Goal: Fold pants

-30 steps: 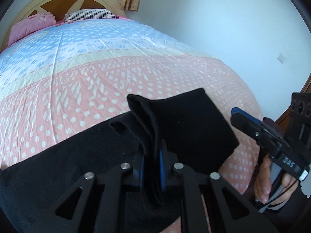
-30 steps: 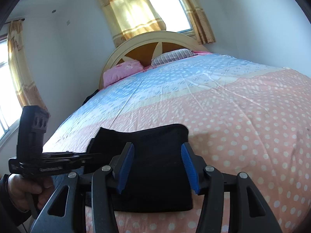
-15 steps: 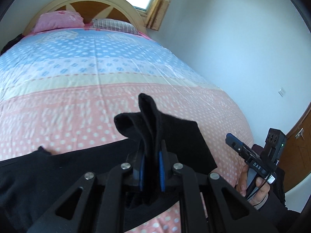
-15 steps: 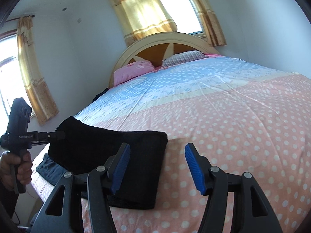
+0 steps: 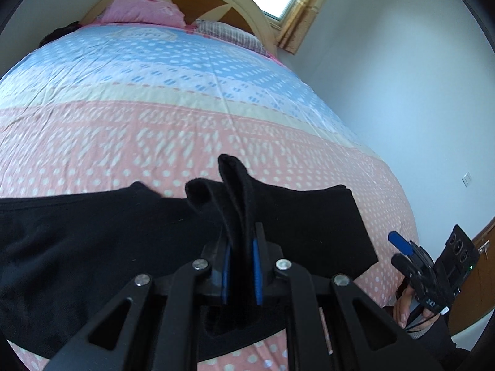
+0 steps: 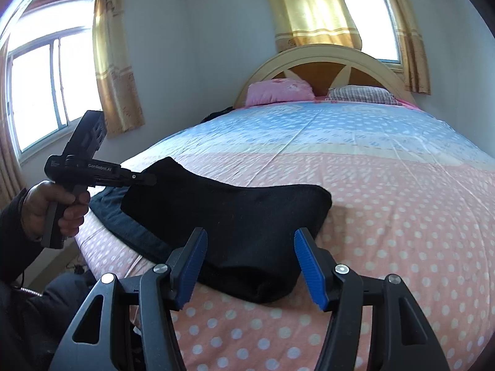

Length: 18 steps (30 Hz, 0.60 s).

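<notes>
Black pants [image 5: 309,222] lie across the near edge of the bed, with a raised fold of cloth standing up between the blue pads of my left gripper [image 5: 241,247], which is shut on it. In the right wrist view the same pants [image 6: 247,204] stretch from a folded end on the bedspread up to the left gripper [image 6: 148,179], held by a hand [image 6: 52,204]. My right gripper [image 6: 251,236] is open just above the folded end, with nothing pressed between its pads. It also shows as the right gripper [image 5: 405,253] at the bed's right corner.
The bed [image 6: 402,216] has a pink and blue dotted cover, a pink pillow [image 6: 278,91], a striped pillow [image 6: 359,94] and a curved headboard [image 6: 321,58]. A dark blue-grey cloth [image 6: 117,213] lies under the pants at the bed edge. Curtained windows [image 6: 40,86] stand behind; a wooden door [image 5: 482,241] is at the right.
My left gripper has carried its fold of cloth away to the left, drawing the pants out longer. My right gripper has shifted right, off the pants' middle, and its jaws stand slightly wider.
</notes>
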Each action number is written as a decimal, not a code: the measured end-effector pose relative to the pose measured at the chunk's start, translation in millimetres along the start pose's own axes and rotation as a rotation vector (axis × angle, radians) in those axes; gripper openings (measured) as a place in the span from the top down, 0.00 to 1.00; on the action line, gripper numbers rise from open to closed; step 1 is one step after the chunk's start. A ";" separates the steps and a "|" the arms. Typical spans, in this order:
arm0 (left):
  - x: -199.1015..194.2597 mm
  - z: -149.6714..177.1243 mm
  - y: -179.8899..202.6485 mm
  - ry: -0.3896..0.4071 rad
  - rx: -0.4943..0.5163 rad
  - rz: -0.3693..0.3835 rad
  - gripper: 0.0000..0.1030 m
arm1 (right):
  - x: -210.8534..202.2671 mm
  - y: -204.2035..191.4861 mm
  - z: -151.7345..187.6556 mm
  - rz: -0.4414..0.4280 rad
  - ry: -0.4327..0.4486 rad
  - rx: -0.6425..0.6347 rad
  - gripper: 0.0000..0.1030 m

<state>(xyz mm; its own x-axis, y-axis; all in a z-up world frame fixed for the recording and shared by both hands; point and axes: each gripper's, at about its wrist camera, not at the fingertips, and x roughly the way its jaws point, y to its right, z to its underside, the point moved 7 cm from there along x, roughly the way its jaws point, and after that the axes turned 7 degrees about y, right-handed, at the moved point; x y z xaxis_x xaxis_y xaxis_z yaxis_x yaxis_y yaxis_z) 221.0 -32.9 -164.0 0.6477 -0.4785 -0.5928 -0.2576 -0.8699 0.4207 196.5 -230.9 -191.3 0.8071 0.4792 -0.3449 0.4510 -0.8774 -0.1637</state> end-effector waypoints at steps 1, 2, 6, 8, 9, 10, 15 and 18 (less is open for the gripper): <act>-0.3 2.0 -3.3 -0.003 -0.004 -0.007 0.88 | 3.5 -2.2 2.8 -0.010 -0.018 -0.002 0.42; 0.5 4.5 -7.4 -0.009 -0.007 -0.013 0.88 | 8.1 -4.2 6.9 -0.019 -0.043 -0.004 0.42; 15.3 18.3 -22.4 -0.041 -0.028 -0.037 0.88 | 20.9 -6.1 20.0 -0.014 -0.126 -0.016 0.42; 19.6 25.4 -28.5 -0.053 -0.034 -0.047 0.88 | 28.5 -0.6 28.8 0.008 -0.181 -0.007 0.42; 22.2 27.9 -30.0 -0.055 -0.031 -0.051 0.88 | 30.9 2.0 32.1 0.019 -0.200 -0.008 0.42; 24.0 29.8 -31.2 -0.056 -0.024 -0.057 0.88 | 31.4 3.0 33.4 0.022 -0.209 -0.015 0.41; 20.9 32.7 -29.8 -0.043 0.018 -0.078 0.82 | 17.5 1.6 24.8 0.048 -0.194 -0.045 0.42; 14.7 34.0 -28.1 -0.033 0.039 -0.077 0.77 | 7.0 -11.8 10.0 -0.006 -0.119 -0.026 0.41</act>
<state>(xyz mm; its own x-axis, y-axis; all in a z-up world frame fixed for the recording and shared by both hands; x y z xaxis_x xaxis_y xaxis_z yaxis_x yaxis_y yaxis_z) 213.3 -19.6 -207.9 0.6427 -0.4136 -0.6449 -0.2367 -0.9078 0.3464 193.1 -217.4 -201.0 0.7539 0.4772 -0.4515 0.4670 -0.8727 -0.1425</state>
